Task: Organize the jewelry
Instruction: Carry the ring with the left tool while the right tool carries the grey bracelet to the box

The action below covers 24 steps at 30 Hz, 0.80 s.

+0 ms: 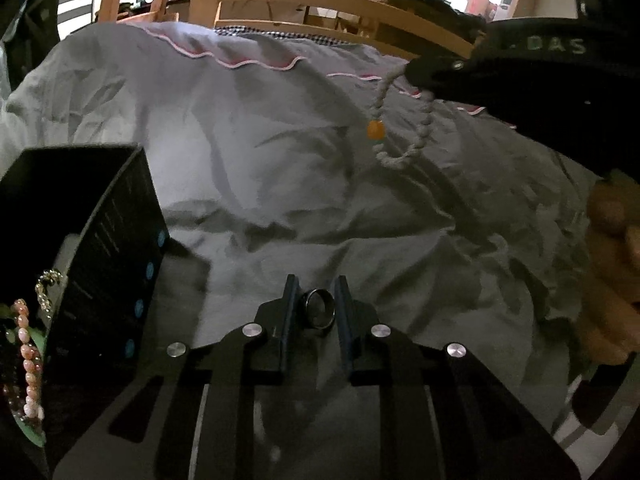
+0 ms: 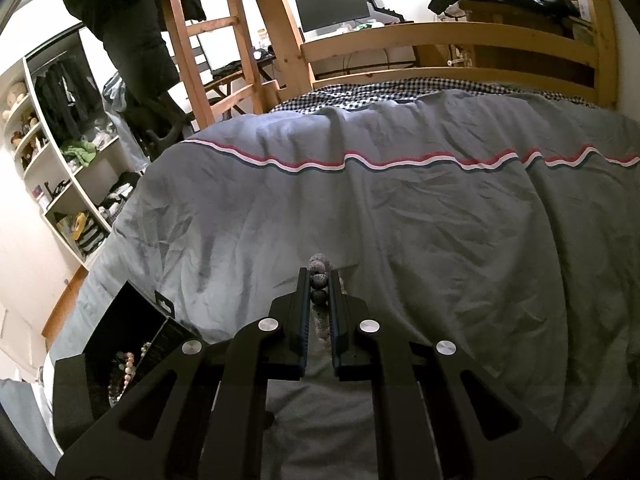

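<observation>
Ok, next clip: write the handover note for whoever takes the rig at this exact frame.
Left gripper: shut on a dark ring, held above the grey duvet.
Right gripper: shut on a grey beaded bracelet with one orange bead, which hangs below it in the left wrist view.
Black box: open on the duvet to the left, already holding a pink bead strand and a gold chain.
Left: put the ring and the bracelet into the box.

Dark metal ring is sitting upright between the left gripper's fingers. Pale beaded bracelet with one orange bead is hanging in a loop above the blanket. Black box is standing open, holding pink bead strand and a gold chain.
</observation>
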Available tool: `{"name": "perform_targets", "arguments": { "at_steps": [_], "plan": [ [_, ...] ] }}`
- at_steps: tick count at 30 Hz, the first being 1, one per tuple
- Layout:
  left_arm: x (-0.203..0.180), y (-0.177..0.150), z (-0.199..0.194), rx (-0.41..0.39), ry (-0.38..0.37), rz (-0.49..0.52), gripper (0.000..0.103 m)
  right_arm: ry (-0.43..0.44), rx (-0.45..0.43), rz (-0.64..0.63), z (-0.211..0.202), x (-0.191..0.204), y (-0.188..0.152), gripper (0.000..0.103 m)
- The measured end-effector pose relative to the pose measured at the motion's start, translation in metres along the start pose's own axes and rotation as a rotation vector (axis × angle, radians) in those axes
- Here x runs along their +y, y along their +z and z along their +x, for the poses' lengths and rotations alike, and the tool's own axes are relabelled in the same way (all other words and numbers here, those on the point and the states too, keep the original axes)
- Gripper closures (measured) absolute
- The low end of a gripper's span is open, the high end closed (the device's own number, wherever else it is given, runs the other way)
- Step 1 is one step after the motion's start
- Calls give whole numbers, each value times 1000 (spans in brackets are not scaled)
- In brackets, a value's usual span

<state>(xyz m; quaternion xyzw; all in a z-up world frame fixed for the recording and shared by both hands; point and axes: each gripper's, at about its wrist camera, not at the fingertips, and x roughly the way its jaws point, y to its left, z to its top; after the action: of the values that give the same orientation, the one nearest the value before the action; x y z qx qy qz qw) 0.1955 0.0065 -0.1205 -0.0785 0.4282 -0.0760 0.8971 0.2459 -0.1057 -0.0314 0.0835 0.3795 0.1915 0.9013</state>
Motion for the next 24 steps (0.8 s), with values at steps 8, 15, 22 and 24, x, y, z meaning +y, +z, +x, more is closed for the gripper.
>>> {"name": "perform_targets", "arguments": {
  "at_steps": [8, 15, 22, 24],
  "plan": [
    [-3, 10, -43, -97, -20, -6, 86, 36, -27, -21, -9, 11, 5, 94],
    [3, 27, -66, -157, 62, -17, 85, 71, -56, -45, -22, 26, 11, 94],
    [20, 35, -97, -212, 178, -54, 85, 92, -46, -91, -23, 43, 10, 94],
    [20, 34, -103, -226, 259, -36, 85, 102, -41, -107, -22, 49, 8, 94]
  ]
}}
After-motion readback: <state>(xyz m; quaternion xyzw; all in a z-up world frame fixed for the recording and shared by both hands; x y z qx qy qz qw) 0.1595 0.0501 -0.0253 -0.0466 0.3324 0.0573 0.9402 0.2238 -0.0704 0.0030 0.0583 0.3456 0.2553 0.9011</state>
